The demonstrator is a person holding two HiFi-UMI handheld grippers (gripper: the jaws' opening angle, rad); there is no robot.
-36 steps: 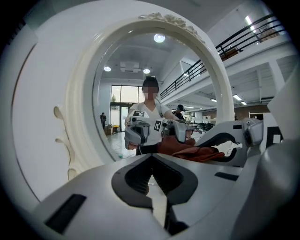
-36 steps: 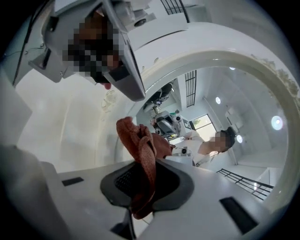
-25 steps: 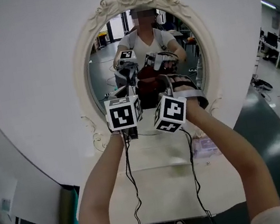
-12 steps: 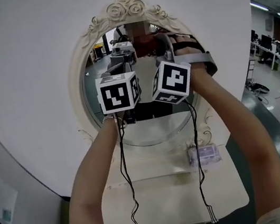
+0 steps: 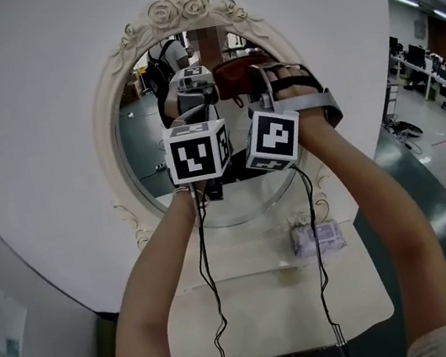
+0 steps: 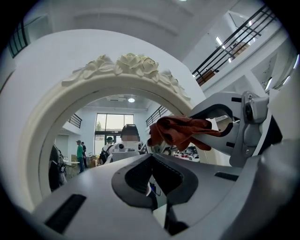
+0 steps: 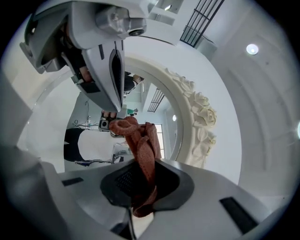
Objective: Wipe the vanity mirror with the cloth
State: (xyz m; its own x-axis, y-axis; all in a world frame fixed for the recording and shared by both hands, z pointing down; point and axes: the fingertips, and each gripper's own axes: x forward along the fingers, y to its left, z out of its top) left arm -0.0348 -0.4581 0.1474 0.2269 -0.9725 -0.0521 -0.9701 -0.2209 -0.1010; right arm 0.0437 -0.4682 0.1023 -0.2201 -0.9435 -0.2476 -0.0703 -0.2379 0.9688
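Note:
The oval vanity mirror [image 5: 144,157] in its cream frame [image 5: 111,142] with carved roses stands before me. My right gripper [image 5: 264,82] is raised to the upper part of the glass and shut on a red-brown cloth [image 5: 236,69]. The bunched cloth [image 7: 140,145] sticks out of the right gripper [image 7: 140,182] toward the glass, beside the rose frame [image 7: 200,123]. My left gripper [image 5: 191,106] is held up just left of it, shut, with nothing in it. From the left gripper [image 6: 152,177] the cloth [image 6: 180,132] shows at the right, below the frame's top [image 6: 127,63].
A white vanity tabletop [image 5: 254,305] lies below the mirror, with a pale packet [image 5: 319,238] at its right near the frame's foot. Black cables [image 5: 212,295] hang from both grippers over the tabletop. A curved white wall panel [image 5: 33,121] backs the mirror.
Both grippers have risen from the mirror's lower half to its upper part, the cloth going up with the right one. Over the last half second they barely moved.

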